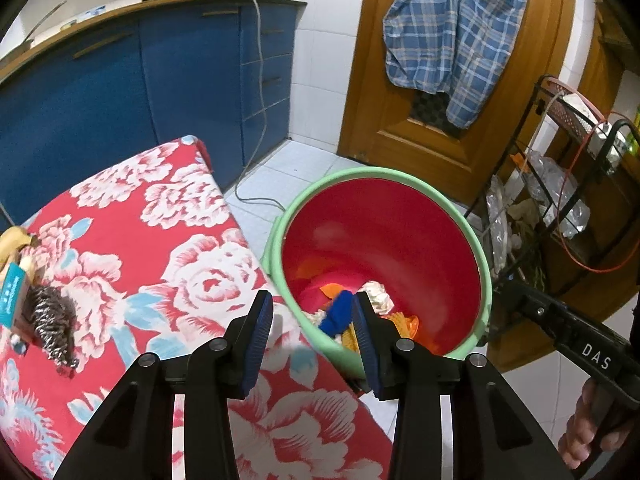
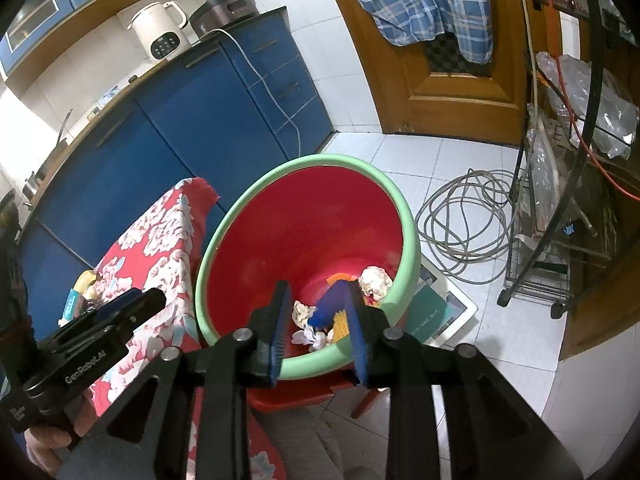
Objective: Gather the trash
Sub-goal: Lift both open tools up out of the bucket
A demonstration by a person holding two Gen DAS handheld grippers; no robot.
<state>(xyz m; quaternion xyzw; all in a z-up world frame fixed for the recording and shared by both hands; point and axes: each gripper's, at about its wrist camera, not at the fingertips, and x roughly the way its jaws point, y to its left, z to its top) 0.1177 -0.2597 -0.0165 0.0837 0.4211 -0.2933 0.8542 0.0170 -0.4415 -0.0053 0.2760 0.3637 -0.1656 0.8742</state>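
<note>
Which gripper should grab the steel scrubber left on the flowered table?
Probably left. The left gripper is open over the table's edge, with the scrubber nearby. The right gripper, also open, hangs over the bin.

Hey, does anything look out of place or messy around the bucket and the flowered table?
Leftover trash sits at the far edge of the flowered table, not yet in the bucket. A grey cable lies loosely coiled on the floor beside the bucket.

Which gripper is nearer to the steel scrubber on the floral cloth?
Left. The left gripper is beside the steel scrubber, over the cloth; the right gripper hangs over the bin.
</note>
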